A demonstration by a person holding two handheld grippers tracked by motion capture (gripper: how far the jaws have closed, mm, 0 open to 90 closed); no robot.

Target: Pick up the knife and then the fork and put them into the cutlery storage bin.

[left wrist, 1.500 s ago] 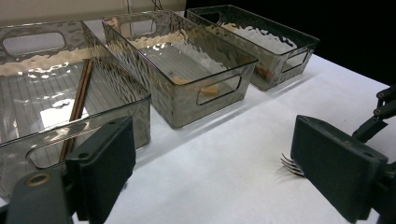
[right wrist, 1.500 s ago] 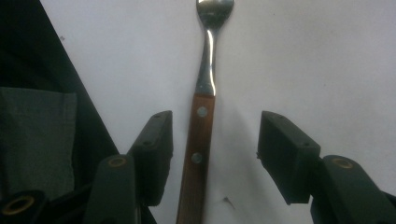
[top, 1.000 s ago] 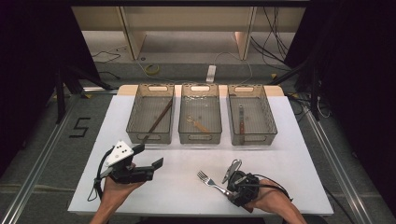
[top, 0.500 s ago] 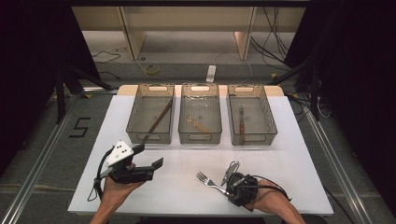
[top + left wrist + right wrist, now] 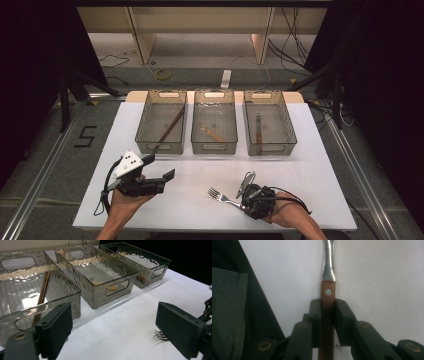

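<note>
A fork (image 5: pixel 220 196) with a wooden handle (image 5: pixel 327 305) lies on the white table near the front edge, tines pointing left. My right gripper (image 5: pixel 252 200) has just been closing its jaws, and in the right gripper view (image 5: pixel 327 312) both pads press on the handle's sides. My left gripper (image 5: pixel 160 167) hovers open at the front left with nothing between its pads (image 5: pixel 56 327). The fork's tines (image 5: pixel 160 335) peek out beside its right pad.
Three clear bins stand in a row at the table's back. The left bin (image 5: pixel 141 120) holds brown chopsticks (image 5: pixel 170 127), the middle bin (image 5: pixel 214 147) a small wooden-handled piece (image 5: pixel 212 132), the right bin (image 5: pixel 290 125) a knife (image 5: pixel 258 130). Bare white tabletop (image 5: pixel 200 170) separates bins and grippers.
The right gripper's jaws have narrowed onto the fork's handle. Both hands stay where they were, and the fork has barely shifted.
</note>
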